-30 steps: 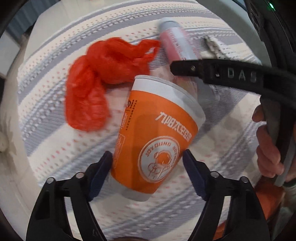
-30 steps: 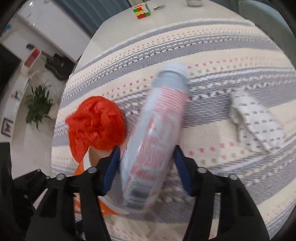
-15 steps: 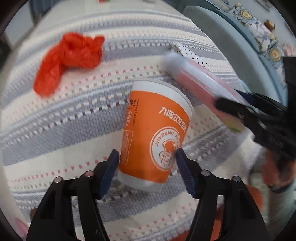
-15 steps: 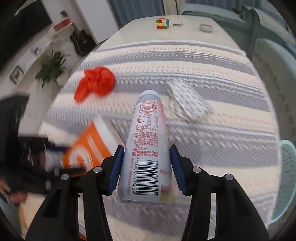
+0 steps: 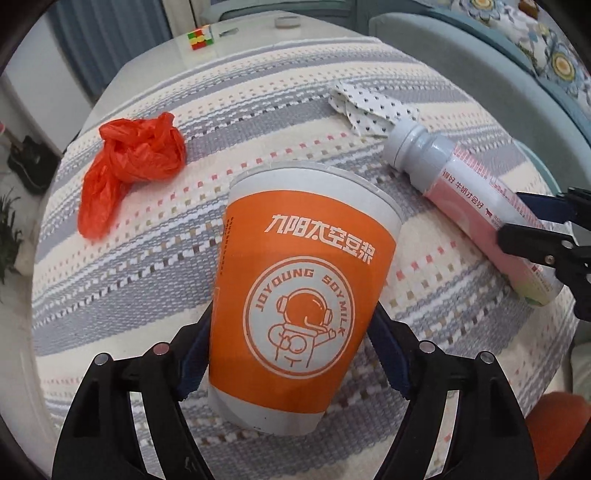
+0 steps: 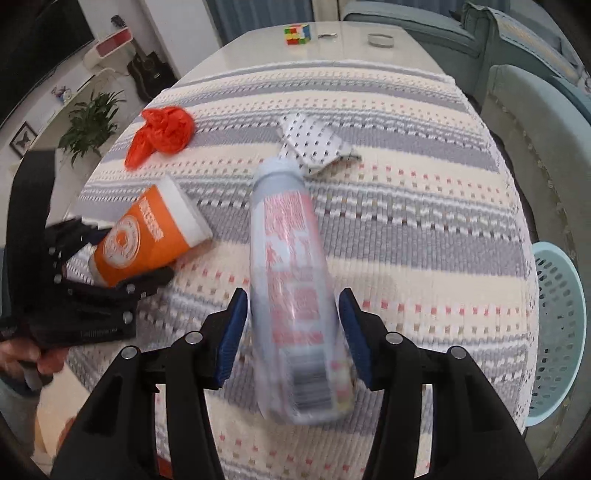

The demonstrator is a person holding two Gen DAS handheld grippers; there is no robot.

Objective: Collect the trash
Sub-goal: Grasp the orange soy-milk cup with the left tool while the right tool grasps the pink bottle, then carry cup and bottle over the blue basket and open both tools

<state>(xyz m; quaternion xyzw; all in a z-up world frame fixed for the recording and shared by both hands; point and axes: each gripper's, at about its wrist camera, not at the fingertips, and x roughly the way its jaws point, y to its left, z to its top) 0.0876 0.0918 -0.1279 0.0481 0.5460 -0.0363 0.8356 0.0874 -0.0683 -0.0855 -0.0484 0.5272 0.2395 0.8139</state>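
My left gripper [image 5: 291, 354] is shut on an orange and white paper cup [image 5: 299, 295] and holds it above the striped tablecloth [image 5: 147, 258]. My right gripper [image 6: 291, 332] is shut on a grey bottle with a pink label [image 6: 291, 280], which looks blurred; the bottle also shows in the left wrist view [image 5: 469, 206]. The cup shows in the right wrist view [image 6: 147, 236]. A crumpled red plastic bag [image 5: 129, 162] and a dotted white paper wrapper [image 5: 373, 107] lie on the cloth further back.
A light blue plastic basket [image 6: 557, 321] stands off the table's right edge. A Rubik's cube [image 6: 297, 34], a small metal item and a round tin [image 6: 380, 40] sit on the bare far end of the table. Grey-green chairs [image 6: 535, 122] stand to the right.
Both grippers have lifted and pulled back from the cloth with the cup and the bottle. The bottle has tilted in the right gripper and is blurred by motion.
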